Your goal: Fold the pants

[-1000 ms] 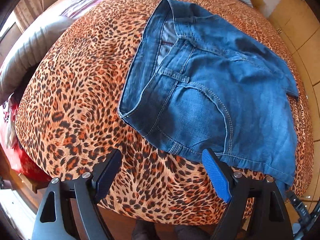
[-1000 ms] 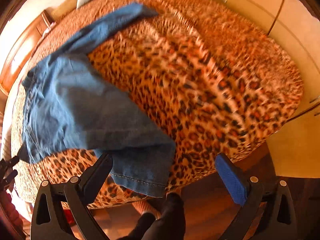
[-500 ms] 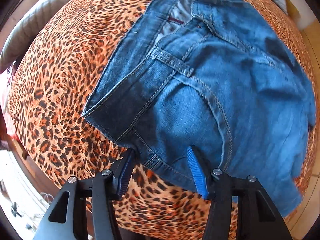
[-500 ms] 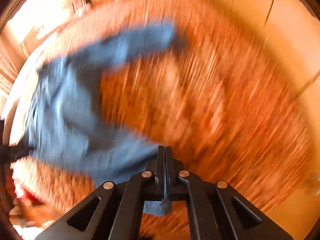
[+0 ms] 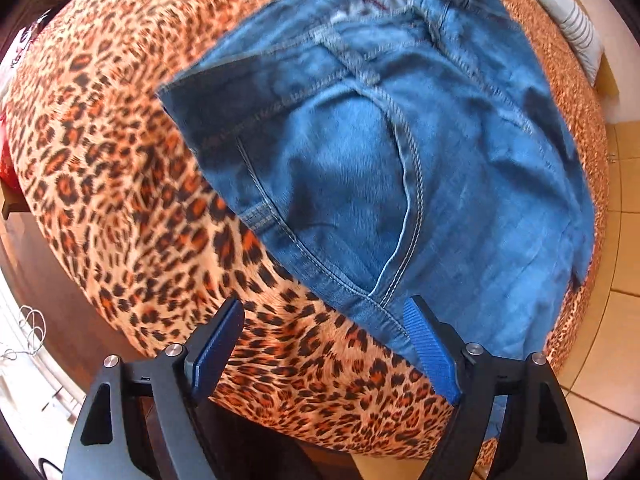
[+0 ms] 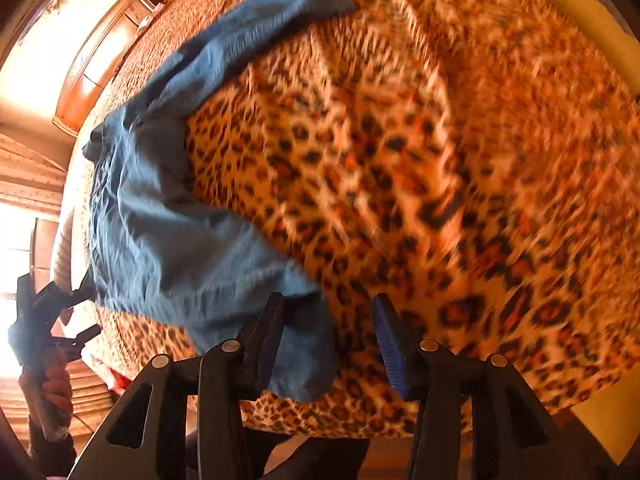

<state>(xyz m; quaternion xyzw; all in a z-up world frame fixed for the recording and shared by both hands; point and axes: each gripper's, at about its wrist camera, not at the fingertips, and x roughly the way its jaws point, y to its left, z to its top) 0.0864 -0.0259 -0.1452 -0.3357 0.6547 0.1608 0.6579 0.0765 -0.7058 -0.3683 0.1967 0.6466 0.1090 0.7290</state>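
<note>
Blue denim pants lie spread on a leopard-print bed. In the left wrist view the waistband and a front pocket face me. My left gripper is open, its fingers straddling the near waist edge of the pants just above the cover. In the right wrist view the pant legs run across the bed, one leg's hem hanging at the near edge. My right gripper is open, with its left finger over that hem. The left gripper shows at the far left there.
A striped pillow lies at the bed's far end. Tiled floor lies to the right of the bed. A wooden headboard stands at the back left in the right wrist view. Yellow cabinet fronts stand on the right.
My right gripper was open, shut on the leg hem half a second ago, and is open again now. My left gripper moved closer to the waistband, narrowed, then opened wider.
</note>
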